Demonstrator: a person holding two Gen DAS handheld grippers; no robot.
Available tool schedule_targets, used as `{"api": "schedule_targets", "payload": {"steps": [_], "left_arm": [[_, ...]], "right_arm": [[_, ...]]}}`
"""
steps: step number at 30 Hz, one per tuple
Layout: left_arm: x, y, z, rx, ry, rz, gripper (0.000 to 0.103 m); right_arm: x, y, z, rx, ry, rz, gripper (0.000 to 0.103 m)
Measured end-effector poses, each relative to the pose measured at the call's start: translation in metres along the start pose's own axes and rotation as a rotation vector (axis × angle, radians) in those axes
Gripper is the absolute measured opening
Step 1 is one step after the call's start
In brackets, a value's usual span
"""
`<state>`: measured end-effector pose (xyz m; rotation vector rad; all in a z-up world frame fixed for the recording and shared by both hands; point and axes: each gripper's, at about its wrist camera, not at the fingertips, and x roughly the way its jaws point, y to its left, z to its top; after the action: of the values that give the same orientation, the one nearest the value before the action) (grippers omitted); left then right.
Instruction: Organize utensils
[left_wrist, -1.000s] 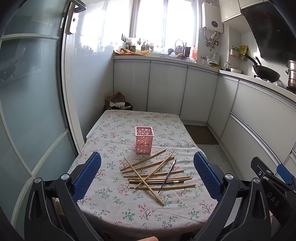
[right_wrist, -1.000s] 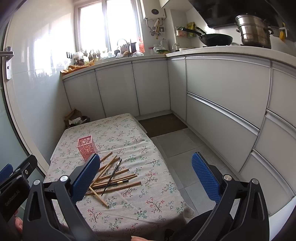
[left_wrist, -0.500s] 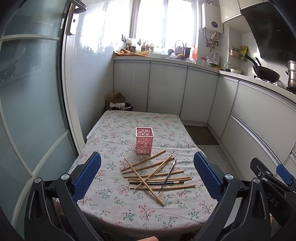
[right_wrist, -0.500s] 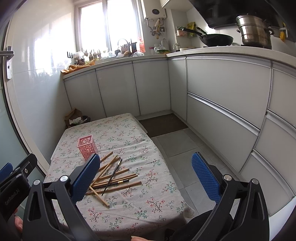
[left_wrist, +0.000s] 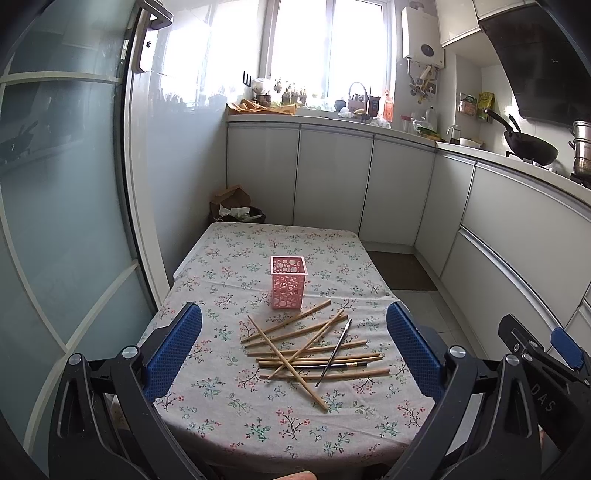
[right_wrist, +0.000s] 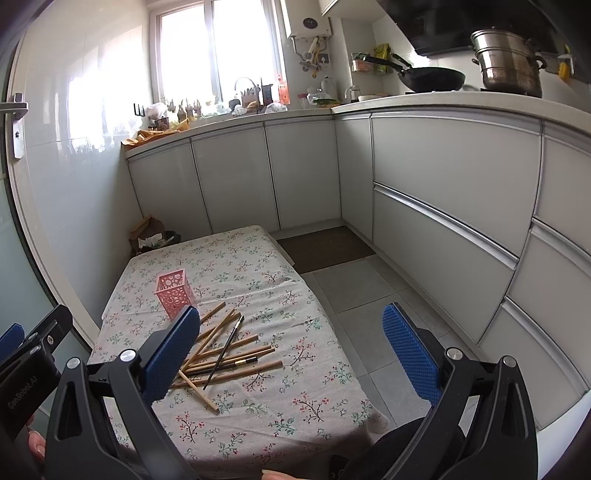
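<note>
One pink perforated holder (left_wrist: 289, 281) stands upright on the table (left_wrist: 236, 417), and just in front of it lies a crossed heap of wooden chopsticks (left_wrist: 295, 352); about eight sticks can be counted, though the overlaps make the number uncertain. One dark-handled brush (left_wrist: 334, 352) lies slanted across the heap, and a second dark brush (left_wrist: 317, 365) lies flat among the sticks.

The left gripper (left_wrist: 294, 349) has its jaws spread wide and holds nothing; in its view the heap sits between the two blue pads (left_wrist: 173, 350), lower down on the cloth, with the holder beyond. The right gripper (right_wrist: 291, 349) is likewise wide apart and empty. Its left pad (right_wrist: 168, 358) covers the near-left part of the heap, and the holder (right_wrist: 173, 293) stands just past it.

The table wears a floral cloth. White cabinets (right_wrist: 443, 206) line the kitchen, a wok (right_wrist: 430, 79) and a steel steamer pot (right_wrist: 508, 62) sit on the counter, and a window (left_wrist: 328, 48) glows behind.
</note>
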<state>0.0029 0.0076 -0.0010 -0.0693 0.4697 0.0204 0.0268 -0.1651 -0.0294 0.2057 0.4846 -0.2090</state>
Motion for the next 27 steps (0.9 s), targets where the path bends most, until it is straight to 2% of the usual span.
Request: {"api": "schedule_targets", "payload": {"steps": [27], "left_arm": [[-0.004,-0.0012,0.0002,-0.002,-0.012,-0.007,0.096]], "right_arm": [[-0.0043,-0.0034,0.0005,0.011,-0.004,0.003,0.097]]}}
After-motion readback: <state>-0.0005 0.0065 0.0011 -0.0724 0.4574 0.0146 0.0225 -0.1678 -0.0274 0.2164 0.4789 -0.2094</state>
